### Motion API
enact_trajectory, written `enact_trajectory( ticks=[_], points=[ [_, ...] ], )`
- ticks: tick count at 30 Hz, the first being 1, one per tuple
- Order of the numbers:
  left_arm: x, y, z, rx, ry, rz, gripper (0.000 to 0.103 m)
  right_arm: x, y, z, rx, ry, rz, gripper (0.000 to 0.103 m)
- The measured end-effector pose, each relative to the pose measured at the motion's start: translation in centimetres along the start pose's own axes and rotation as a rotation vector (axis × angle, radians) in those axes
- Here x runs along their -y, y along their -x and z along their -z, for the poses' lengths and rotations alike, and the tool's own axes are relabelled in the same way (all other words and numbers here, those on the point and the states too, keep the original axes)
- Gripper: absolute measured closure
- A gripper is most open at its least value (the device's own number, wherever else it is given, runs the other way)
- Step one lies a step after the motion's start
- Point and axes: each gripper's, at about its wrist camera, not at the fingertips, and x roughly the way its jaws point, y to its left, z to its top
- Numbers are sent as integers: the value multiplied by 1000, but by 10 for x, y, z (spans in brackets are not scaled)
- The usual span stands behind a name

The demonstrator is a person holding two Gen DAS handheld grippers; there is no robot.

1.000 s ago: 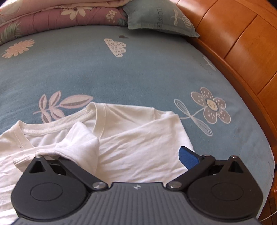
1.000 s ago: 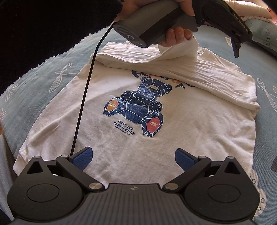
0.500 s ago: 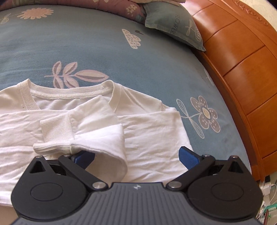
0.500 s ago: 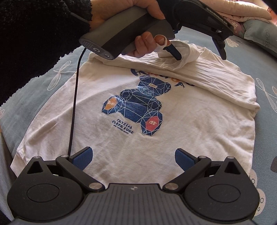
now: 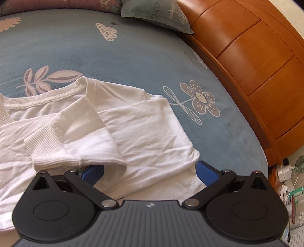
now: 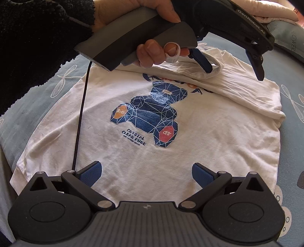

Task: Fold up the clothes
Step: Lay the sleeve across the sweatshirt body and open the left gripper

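A white long-sleeved shirt [image 6: 190,144] with a blue bear print [image 6: 150,112] lies flat on the bed, front up. One sleeve [image 5: 89,133] is folded across the chest, below the collar [image 5: 57,95]. My left gripper [image 5: 150,172] is open over that sleeve, and the ribbed cuff [image 5: 47,150] drapes over its left pad [image 5: 93,172]. In the right wrist view a hand holds the left gripper [image 6: 231,68] above the shirt's upper part. My right gripper [image 6: 146,173] stands open over the hem, with nothing between its fingers.
The shirt rests on a blue floral bedsheet [image 5: 95,53]. A grey-green pillow [image 5: 157,13] and a folded quilt [image 6: 275,13] lie at the far end. A wooden bed frame [image 5: 256,62] runs along the right. A black cable [image 6: 81,114] hangs from the left gripper across the shirt.
The left gripper has drawn back and tilted down, leaving the sleeve lying across the chest with its cuff on the left pad. The right gripper has stayed where it was.
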Motion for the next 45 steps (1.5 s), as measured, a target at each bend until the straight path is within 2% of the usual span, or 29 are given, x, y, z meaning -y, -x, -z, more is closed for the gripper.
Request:
enact_trajectory(
  ticks=[1, 4, 6, 9, 12, 18, 21, 26, 29, 33, 37, 41, 44, 45],
  points=[
    [-7, 1, -1, 12, 50, 1, 1, 0, 0, 0, 0, 1, 1, 0],
    [-25, 0, -4, 25, 187, -58, 1, 0, -1, 0, -3, 1, 1, 0],
    [-29, 0, -7, 67, 224, -112, 1, 0, -2, 0, -6, 1, 4, 0],
    [-23, 4, -15, 161, 199, -129, 1, 0, -4, 1, -9, 3, 4, 0],
    [-8, -1, -25, 182, 151, -81, 1, -1, -5, 2, -13, 7, 5, 0],
    [42, -16, -31, 96, -57, 99, 1, 0, -7, 2, -20, 6, 8, 0],
    [53, -13, -27, 80, -133, 71, 1, 1, -7, 2, -17, 2, 9, 0],
    [28, -1, -19, 90, -92, -26, 1, 2, -4, 2, -11, 2, 5, 0],
    [2, 3, -7, 95, -14, -66, 1, 1, -5, 2, -12, 3, 6, 0],
    [-24, -4, 15, -1, 90, -40, 1, 1, -7, 2, -17, 4, 10, 0],
    [-12, 9, 14, 4, 31, 31, 1, 0, -8, 3, -22, 6, 10, 0],
    [-5, 9, 3, 83, 10, -30, 1, 0, -11, 3, -27, 7, 13, 0],
    [-9, -11, 15, 5, 60, -13, 1, 0, -13, 3, -31, 7, 14, 0],
    [-4, -11, 22, -2, 35, -5, 1, 1, -13, 3, -32, 7, 14, 0]
  ],
)
